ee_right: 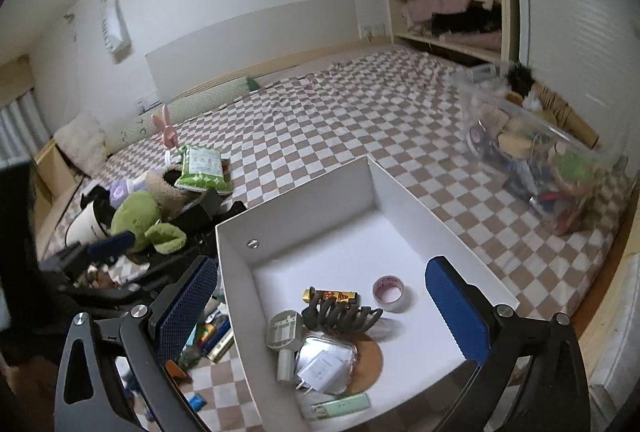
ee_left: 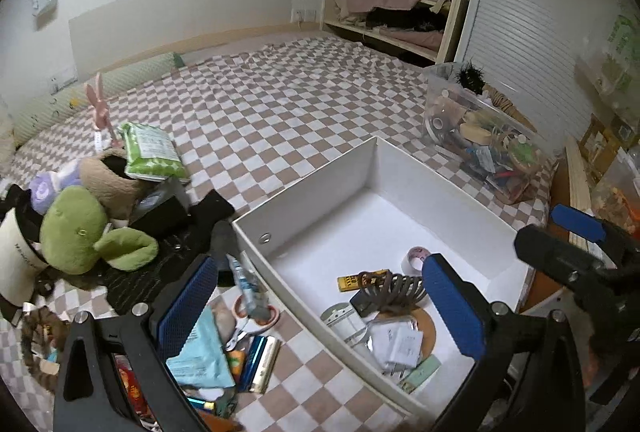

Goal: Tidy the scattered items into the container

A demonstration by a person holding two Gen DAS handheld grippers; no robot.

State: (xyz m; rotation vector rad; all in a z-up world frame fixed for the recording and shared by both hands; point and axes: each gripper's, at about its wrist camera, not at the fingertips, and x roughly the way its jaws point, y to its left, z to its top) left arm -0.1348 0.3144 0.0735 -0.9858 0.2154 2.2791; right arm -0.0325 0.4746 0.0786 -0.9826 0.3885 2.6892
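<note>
Both grippers' fingers [ee_right: 456,312] spread empty above the white box [ee_right: 296,207].

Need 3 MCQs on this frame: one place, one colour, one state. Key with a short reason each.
1. Where does the roll of tape lie?
A. in the white box
B. on the checked bedcover
C. in the clear bin

2. What colour is the plush toy left of the box?
A. red
B. green
C. white

3. How is the left tool?
A. shut on the hair claw
B. shut on nothing
C. open, holding nothing

Key: 1 A, the tape rests on the box floor beyond the hair claw. 2 B, its body and ear are green. 3 C, its blue pads stand wide apart with nothing between them.
</note>
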